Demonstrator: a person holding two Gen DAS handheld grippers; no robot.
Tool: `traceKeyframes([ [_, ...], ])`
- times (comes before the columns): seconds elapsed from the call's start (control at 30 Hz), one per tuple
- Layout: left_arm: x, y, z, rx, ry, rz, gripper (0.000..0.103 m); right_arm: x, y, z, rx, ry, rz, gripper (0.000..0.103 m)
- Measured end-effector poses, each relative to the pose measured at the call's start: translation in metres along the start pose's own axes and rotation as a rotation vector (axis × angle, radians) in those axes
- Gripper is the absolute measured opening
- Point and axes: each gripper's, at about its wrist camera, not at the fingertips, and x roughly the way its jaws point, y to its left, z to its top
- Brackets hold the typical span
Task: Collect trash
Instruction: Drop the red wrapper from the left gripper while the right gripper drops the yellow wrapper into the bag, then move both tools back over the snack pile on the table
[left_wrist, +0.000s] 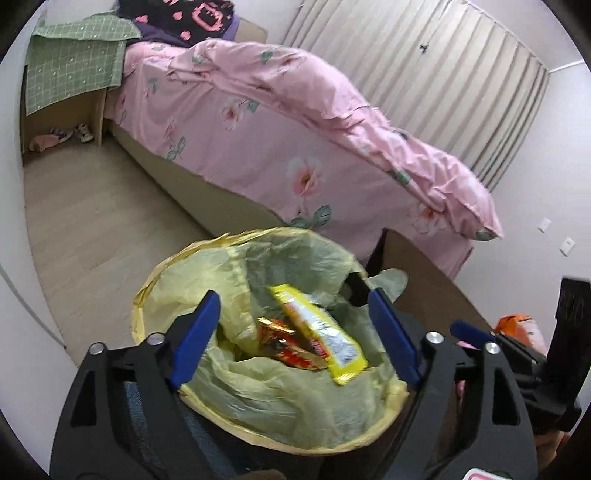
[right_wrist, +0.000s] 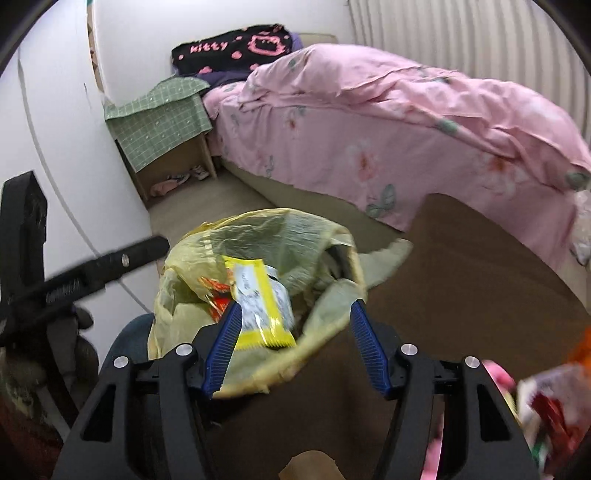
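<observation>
Both grippers, left (left_wrist: 291, 332) and right (right_wrist: 295, 341), gape empty over the bin (left_wrist: 155, 288) (yellow wrapper (left_wrist: 317, 332) dropped inside); next, fetch more trash beside it.

A home bedroom: bed (left_wrist: 258, 122) with pink floral duvet, curtains (left_wrist: 424, 66).
</observation>
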Motion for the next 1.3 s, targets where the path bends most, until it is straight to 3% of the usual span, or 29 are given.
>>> traceKeyframes([
  [0.2,-0.015,-0.031,0.002,0.064,-0.023,-0.097,0.093,-0.076,-0.019,-0.037,-0.004,-0.090,-0.161,0.058],
  [0.5,-0.028,-0.118,-0.029,0.270,0.026,-0.204,0.093,-0.182,-0.070,-0.107,0.118,-0.209,-0.474,0.058],
  [0.67,-0.031,-0.180,-0.070,0.474,0.070,-0.321,0.093,-0.217,-0.098,-0.152,0.218,-0.196,-0.553,0.058],
  [0.73,-0.027,-0.205,-0.091,0.559,0.127,-0.377,0.090,-0.226,-0.106,-0.172,0.247,-0.175,-0.575,0.058],
  [0.9,-0.017,-0.235,-0.124,0.603,0.270,-0.464,0.081,-0.233,-0.106,-0.203,0.243,-0.158,-0.627,0.058],
  [1.03,-0.018,-0.253,-0.142,0.677,0.291,-0.480,0.080,-0.234,-0.111,-0.225,0.286,-0.149,-0.627,0.058],
  [1.17,0.000,-0.265,-0.136,0.590,0.339,-0.489,0.080,-0.232,-0.117,-0.238,0.347,-0.145,-0.580,0.058],
  [1.3,0.036,-0.276,-0.122,0.464,0.324,-0.383,0.080,-0.233,-0.115,-0.244,0.371,-0.152,-0.574,0.058],
])
